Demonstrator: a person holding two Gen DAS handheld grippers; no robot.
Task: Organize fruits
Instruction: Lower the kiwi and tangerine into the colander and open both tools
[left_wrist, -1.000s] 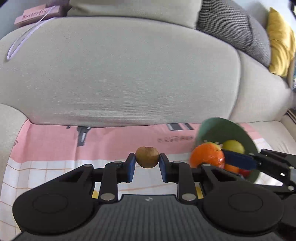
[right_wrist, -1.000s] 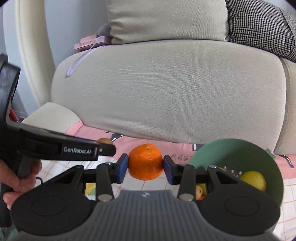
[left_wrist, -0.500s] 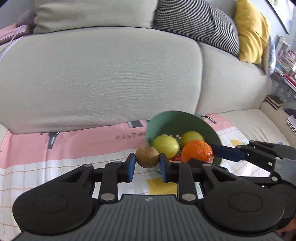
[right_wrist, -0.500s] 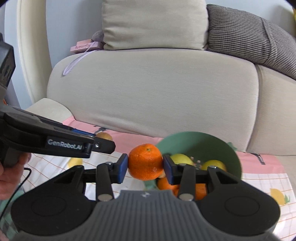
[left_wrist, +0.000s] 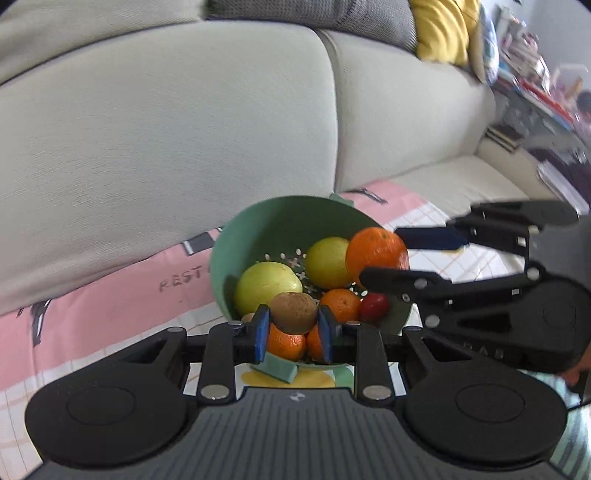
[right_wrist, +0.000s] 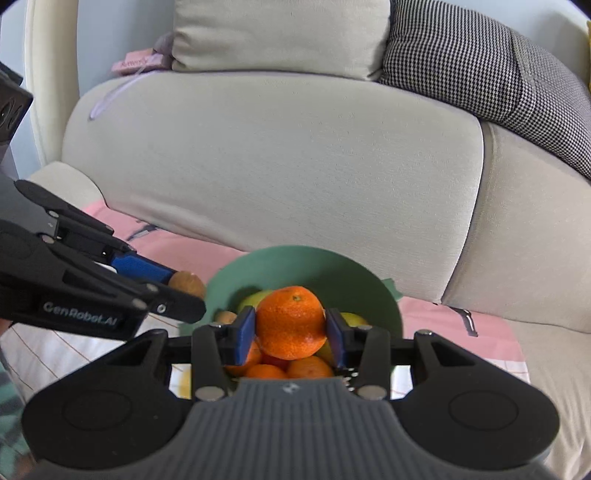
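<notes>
My left gripper (left_wrist: 293, 328) is shut on a brown kiwi (left_wrist: 294, 312) and holds it over the near rim of the green colander bowl (left_wrist: 258, 229). My right gripper (right_wrist: 290, 328) is shut on an orange (right_wrist: 290, 321), above the same bowl (right_wrist: 306, 266). Inside the bowl lie two yellow-green fruits (left_wrist: 266, 286), several small oranges (left_wrist: 340, 304) and a red fruit (left_wrist: 375, 306). In the left wrist view the right gripper (left_wrist: 384, 254) comes in from the right with its orange (left_wrist: 376, 251). The right wrist view shows the left gripper (right_wrist: 181, 291) at the left with the kiwi (right_wrist: 186, 282).
The bowl stands on a pink and white checked cloth (left_wrist: 110, 306) spread over the seat of a beige sofa (right_wrist: 277, 155). Beige, houndstooth (right_wrist: 480, 62) and yellow (left_wrist: 443, 29) cushions sit on top. A pink book (right_wrist: 138, 62) lies on the sofa back.
Both grippers have swung across the cloth to the bowl, each keeping its fruit. The bowl now lies right under both, and the left gripper has rolled.
</notes>
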